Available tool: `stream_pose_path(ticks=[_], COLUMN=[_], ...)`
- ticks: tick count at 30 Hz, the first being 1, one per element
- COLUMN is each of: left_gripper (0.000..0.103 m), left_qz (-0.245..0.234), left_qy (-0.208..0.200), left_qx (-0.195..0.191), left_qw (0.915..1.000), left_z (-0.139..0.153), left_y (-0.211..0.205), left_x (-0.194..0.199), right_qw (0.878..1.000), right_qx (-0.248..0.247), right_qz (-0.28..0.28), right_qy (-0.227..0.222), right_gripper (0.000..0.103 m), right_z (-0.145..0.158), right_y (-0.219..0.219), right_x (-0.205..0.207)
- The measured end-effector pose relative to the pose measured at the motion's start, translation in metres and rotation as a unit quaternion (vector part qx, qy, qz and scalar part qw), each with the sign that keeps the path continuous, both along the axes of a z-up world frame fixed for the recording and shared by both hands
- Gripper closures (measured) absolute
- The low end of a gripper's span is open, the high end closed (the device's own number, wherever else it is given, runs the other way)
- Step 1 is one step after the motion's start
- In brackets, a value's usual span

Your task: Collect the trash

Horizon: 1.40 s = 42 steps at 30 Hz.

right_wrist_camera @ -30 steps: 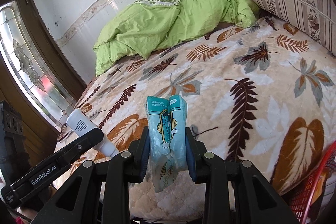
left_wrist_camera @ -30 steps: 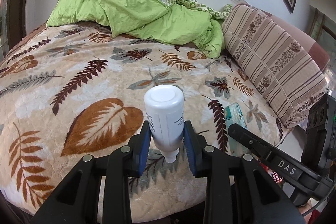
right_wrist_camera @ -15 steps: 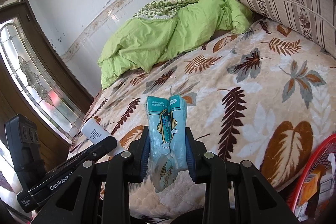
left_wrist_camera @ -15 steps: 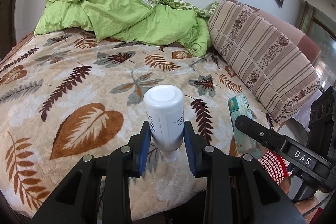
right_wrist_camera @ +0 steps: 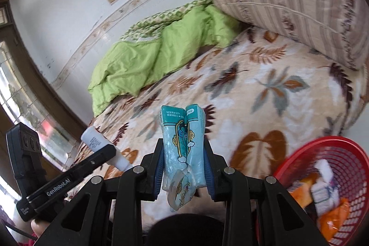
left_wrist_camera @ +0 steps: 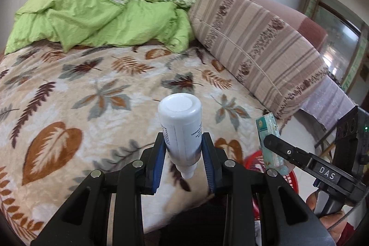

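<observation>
Holding one piece of trash in each gripper, we stand at the foot of the bed (left_wrist_camera: 96, 93). Our left gripper (left_wrist_camera: 183, 161) is clamped on a white plastic bottle (left_wrist_camera: 181, 126); its flat base faces away from us and its narrow nozzle points back toward the camera. The blue pads (left_wrist_camera: 158, 166) press both sides of the bottle near its neck. Printed text runs along the bottle's side, too small to read.

Our right gripper (right_wrist_camera: 183, 163) is clamped on a teal tissue packet (right_wrist_camera: 183, 142), folded lengthwise, with a cartoon print on the front and a loose clear flap hanging at its near end. In the left wrist view the same packet (left_wrist_camera: 268, 130) shows edge-on at the right, held above a red basket.

The red mesh basket (right_wrist_camera: 355, 153) sits low beside the bed, at the right of the right wrist view. Inside it lie orange wrappers (right_wrist_camera: 332, 218) and a white bottle-like item (right_wrist_camera: 322, 190). The packet is held to the left of the basket rim, apart from it.

On the bed: a leaf-patterned blanket, a crumpled green duvet (left_wrist_camera: 92, 17) at the far end, a striped bolster (left_wrist_camera: 253, 45) along the right side.
</observation>
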<state>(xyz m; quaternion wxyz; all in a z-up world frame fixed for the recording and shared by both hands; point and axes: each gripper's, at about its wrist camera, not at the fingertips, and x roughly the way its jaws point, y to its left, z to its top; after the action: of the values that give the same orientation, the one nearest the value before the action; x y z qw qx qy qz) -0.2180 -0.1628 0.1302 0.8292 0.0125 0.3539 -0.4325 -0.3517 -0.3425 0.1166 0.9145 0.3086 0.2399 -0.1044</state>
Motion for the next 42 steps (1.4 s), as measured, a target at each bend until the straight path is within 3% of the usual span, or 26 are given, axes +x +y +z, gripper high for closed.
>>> stream_pose_path(ticks=[7,16,20,23,28,35,42], left_gripper=[0.073,0.073,0.073,0.07,0.063,0.055,0.037], left_qz=[-0.089,-0.193,-0.223,-0.226,-0.218,-0.188,-0.151], left_qy=[0.031,0.089,0.106,0.111,0.102,0.06,0.009], left_qx=[0.003,0.035,0.066,0.072,0.063,0.049,0.043], left_qw=[0.9955,0.9765,0.9667,0.965,0.9686,0.979,0.9876], left_z=[-0.004,-0.027,-0.043,-0.047,-0.041,-0.024,-0.012], left_y=[-0.059,-0.128,-0.15,-0.155,-0.148,-0.122,-0.079], left_x=[-0.036,-0.08,-0.095,-0.098,-0.094,-0.08,-0.066], right_qw=[0.995,0.985,0.981,0.979,0.979,0.98,0.963], right_qx=[0.014,0.036,0.043,0.038,0.031,0.001,-0.076], right_qz=[-0.089,-0.158,-0.174,-0.184,-0.184,-0.184,-0.222], right_qy=[0.032,0.064,0.072,0.077,0.077,0.082,0.13], right_gripper=[0.071,0.07,0.061,0.052,0.05,0.04,0.015], right_z=[-0.014,-0.033,-0.038,-0.038,-0.034,-0.021,-0.004], right_y=[-0.053,-0.092,-0.098,-0.098,-0.095,-0.078,-0.048], right_x=[-0.063,-0.119,-0.129,-0.133,-0.135,-0.126,-0.112])
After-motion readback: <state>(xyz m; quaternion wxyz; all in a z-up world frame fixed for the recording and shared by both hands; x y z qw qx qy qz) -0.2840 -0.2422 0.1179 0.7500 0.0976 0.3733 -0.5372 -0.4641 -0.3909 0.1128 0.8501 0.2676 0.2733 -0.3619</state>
